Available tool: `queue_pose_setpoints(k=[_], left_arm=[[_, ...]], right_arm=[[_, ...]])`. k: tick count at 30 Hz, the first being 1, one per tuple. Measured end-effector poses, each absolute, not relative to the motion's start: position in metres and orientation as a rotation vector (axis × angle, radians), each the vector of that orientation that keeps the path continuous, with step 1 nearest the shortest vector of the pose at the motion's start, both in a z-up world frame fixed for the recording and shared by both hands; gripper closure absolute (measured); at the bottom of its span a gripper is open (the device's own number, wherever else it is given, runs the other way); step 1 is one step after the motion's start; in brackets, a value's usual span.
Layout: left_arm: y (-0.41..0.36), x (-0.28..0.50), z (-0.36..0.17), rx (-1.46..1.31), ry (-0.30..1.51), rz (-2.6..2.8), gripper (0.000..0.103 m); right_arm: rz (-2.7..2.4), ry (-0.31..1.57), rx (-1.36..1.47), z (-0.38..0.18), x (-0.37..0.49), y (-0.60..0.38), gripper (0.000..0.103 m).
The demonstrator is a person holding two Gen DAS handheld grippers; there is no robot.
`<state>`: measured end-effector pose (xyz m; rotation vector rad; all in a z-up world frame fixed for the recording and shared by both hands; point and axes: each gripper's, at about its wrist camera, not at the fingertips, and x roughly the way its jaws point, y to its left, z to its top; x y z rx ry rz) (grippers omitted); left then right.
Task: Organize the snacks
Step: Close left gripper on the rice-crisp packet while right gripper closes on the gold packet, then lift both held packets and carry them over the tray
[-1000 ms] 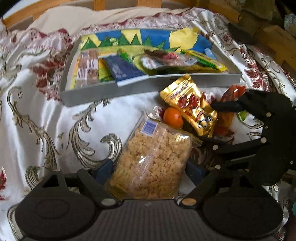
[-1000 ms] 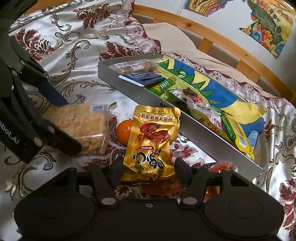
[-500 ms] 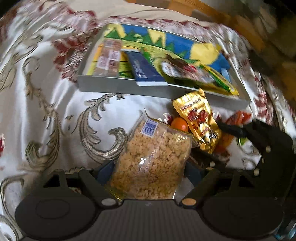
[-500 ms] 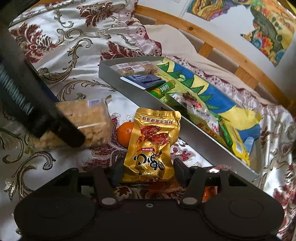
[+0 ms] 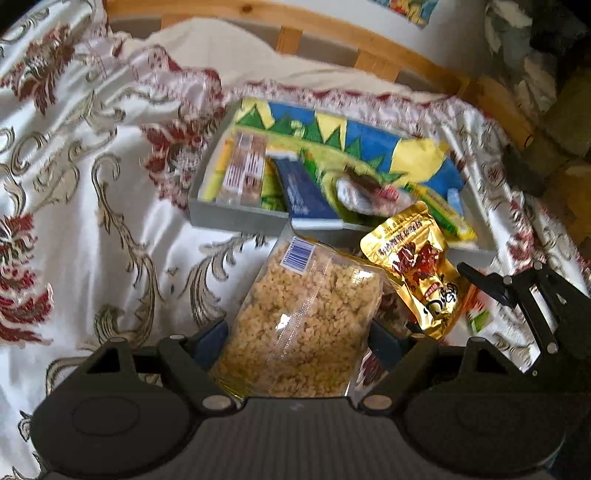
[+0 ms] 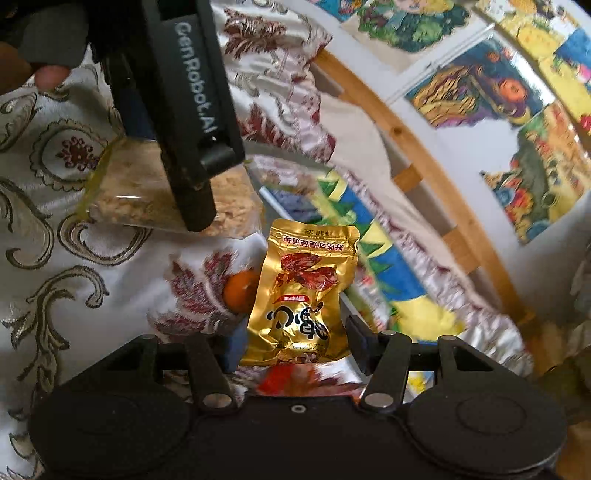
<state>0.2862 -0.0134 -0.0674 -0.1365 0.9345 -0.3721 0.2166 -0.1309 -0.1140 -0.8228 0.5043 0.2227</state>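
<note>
My left gripper (image 5: 297,339) is shut on a clear bag of puffed golden snack (image 5: 306,325), held up off the bedcover. To its right in the left wrist view hangs a gold foil pouch (image 5: 417,273). The right wrist view shows my right gripper (image 6: 297,343) shut on the lower end of that gold pouch (image 6: 306,288), which stands upright. Beyond both lies the grey tray (image 5: 236,218) with several snack packs on a colourful liner. A small orange (image 6: 240,291) rests on the cover beside the pouch. A red-orange packet (image 6: 295,380) lies under the right gripper.
A white bedcover with red and gold scrolls (image 5: 92,221) covers the bed. A wooden bed rail (image 5: 332,33) runs behind the tray. Colourful pictures (image 6: 517,110) hang on the wall. A person's fingertip (image 6: 48,77) shows at the top left of the right wrist view.
Both grippers have risen and rolled, carrying the clear bag and the gold pouch off the cover. The tray sits farther off in view. The orange stays on the bed.
</note>
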Motion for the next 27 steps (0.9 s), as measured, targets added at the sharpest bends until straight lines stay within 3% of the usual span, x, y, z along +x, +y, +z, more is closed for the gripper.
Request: queue_pose_setpoints(k=[15, 27], left_arm=[[-0.030, 0.309, -0.009, -0.216, 0.663, -0.307, 0.018], [-0.068, 0.361, -0.019, -0.259, 0.515, -0.359, 0.018]], right_arm=[[0.090, 0.338, -0.679, -0.058, 0.234, -0.159, 0.045], [-0.035, 0.327, -0.591, -0.050, 0.285, -0.201, 0.045]])
